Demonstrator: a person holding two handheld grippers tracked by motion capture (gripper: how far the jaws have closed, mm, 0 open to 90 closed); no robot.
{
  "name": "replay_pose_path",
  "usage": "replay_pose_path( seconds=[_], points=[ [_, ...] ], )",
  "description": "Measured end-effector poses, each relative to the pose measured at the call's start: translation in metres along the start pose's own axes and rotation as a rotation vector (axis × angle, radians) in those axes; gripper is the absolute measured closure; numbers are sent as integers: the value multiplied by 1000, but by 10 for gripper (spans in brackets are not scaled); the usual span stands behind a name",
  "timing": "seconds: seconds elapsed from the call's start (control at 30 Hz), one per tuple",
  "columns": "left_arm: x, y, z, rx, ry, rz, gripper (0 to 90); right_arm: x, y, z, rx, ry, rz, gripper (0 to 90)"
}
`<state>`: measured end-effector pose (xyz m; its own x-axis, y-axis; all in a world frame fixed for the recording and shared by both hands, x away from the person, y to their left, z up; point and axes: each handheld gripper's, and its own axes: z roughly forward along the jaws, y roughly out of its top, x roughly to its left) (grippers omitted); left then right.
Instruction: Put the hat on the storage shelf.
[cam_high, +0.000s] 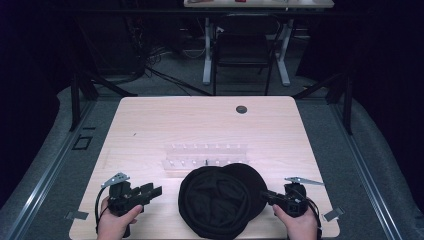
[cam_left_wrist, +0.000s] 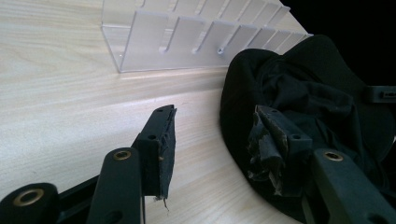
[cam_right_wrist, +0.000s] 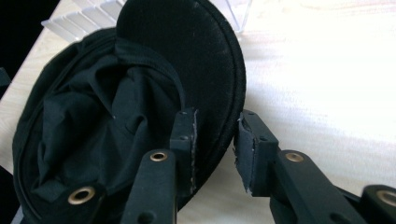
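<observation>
Black cap (cam_high: 220, 200) lies upside down, lining up, on the wooden table (cam_high: 150, 125) near the front edge, about 6 o'clock from table centre; its brim (cam_right_wrist: 205, 60) points toward 1 o'clock in the high view. Clear plastic rack (cam_high: 206, 156) sits just behind it at 12 o'clock, the cap's far rim touching or nearly touching it, can't tell which.

Left gripper (cam_high: 150, 191), at 9 o'clock of the cap: jaws spread wide, nothing btwn them. In the left gripper view one jaw stands over bare wood, the other over the cap's rim.

Right gripper (cam_high: 267, 196), at 3 o'clock of the cap: jaws part-open, straddling the brim's edge w/ a gap on the outer side, pads not pressing it.
</observation>
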<state>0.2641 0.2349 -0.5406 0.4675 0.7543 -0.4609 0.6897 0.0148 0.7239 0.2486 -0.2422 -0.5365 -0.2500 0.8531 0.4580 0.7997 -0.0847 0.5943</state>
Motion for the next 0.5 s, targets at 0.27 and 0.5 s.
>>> replay_pose_path(
  seconds=[0.27, 0.5],
  points=[
    [-13, -14, 6, 45, -39, 21, 514, 4, -12, -3, -22, 18, 41, 693],
    [-22, -23, 16, 87, -78, 45, 503, 7, -17, -4, -18, 28, 42, 689]
  ],
)
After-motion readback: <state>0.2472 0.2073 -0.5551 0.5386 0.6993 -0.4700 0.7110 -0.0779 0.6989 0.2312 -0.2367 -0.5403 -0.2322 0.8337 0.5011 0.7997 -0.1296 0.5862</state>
